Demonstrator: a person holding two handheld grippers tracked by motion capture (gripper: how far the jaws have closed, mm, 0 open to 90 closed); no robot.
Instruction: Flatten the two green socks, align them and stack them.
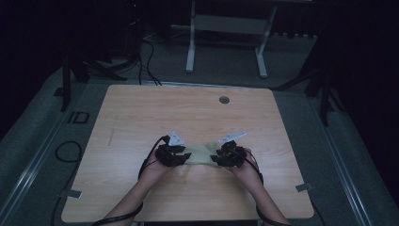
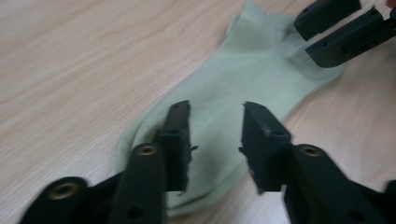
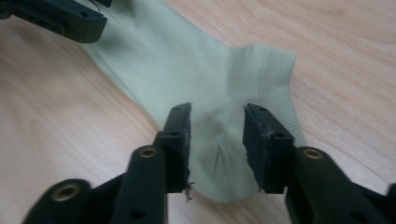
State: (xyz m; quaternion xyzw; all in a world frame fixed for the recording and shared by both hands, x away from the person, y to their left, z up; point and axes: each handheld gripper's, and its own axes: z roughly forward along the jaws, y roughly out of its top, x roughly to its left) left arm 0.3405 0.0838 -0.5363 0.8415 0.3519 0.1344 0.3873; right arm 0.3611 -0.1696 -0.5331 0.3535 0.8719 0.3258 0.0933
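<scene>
High view: one pale green sock point(image 1: 201, 154) is seen flat on the tabletop point(image 1: 141, 117), between left tool point(image 1: 186, 157) and right tool point(image 1: 215, 159).

Left gripper view: left tool point(image 2: 215, 140) is held spread, with the sock's point(image 2: 233, 79) toe end beneath the gap.

Right gripper view: right tool point(image 3: 217, 140) is likewise spread, over the sock's point(image 3: 187, 70) cuff end.

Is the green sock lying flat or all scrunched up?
Flat. The sock lies spread out on the table, toe to cuff, with just a small wrinkle near its cuff end.

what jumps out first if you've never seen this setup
A pale green sock lies flat on the wooden table, stretched between two hand-held black grippers. The left gripper hangs open over its toe end, and the right gripper hangs open over its ribbed cuff end.
</scene>
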